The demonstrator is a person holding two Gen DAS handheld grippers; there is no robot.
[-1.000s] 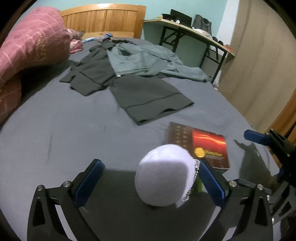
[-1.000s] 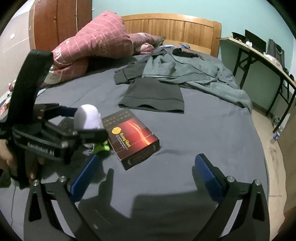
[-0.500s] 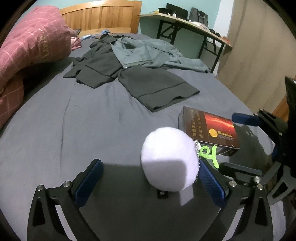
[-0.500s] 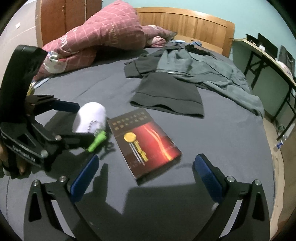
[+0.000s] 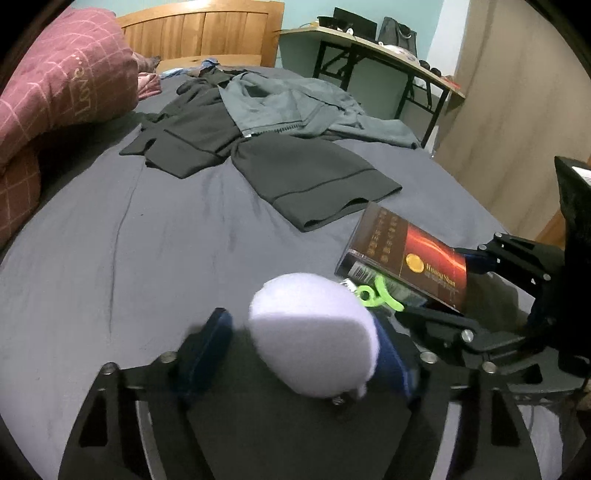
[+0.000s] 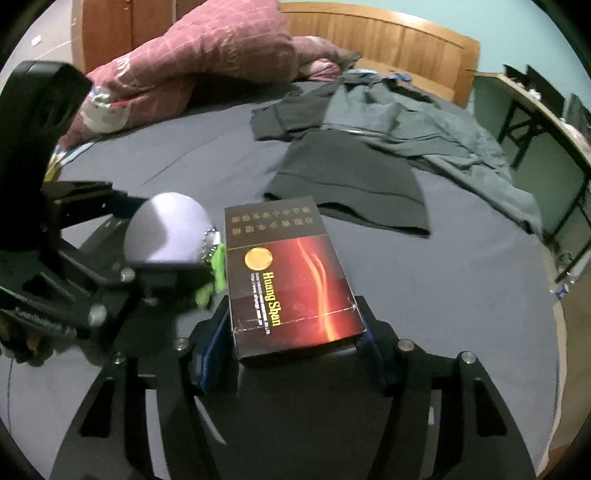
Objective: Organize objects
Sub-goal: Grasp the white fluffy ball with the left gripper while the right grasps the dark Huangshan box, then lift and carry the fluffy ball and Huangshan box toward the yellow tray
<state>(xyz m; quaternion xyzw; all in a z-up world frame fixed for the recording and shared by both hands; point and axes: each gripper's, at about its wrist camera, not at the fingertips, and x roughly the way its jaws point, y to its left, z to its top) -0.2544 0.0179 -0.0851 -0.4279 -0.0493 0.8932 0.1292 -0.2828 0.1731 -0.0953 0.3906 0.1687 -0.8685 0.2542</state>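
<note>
A white fluffy ball (image 5: pixel 314 336) with a bead chain and a green clip (image 5: pixel 376 297) lies on the grey bed sheet (image 5: pixel 129 240). My left gripper (image 5: pixel 306 347) straddles it and its jaws are closing. The right pad touches the ball, and a thin gap shows at the left pad. Just right of the ball is a dark red box (image 6: pixel 288 280) with gold lettering. My right gripper (image 6: pixel 293 339) has the near end of the box between its closing jaws, and both pads lie against its long sides. In the left wrist view the box (image 5: pixel 406 254) sits tilted.
Dark shorts (image 5: pixel 314 184) and a grey jacket (image 5: pixel 288 107) lie spread farther up the bed. A pink quilt (image 5: pixel 55 85) is piled at the left near the wooden headboard (image 5: pixel 199 33). A desk (image 5: pixel 369 44) stands beyond the bed's right edge.
Both pairs of jaws have narrowed from wide open. The right gripper slid forward around the box, which now sits between its pads. The left pads have closed in on the ball.
</note>
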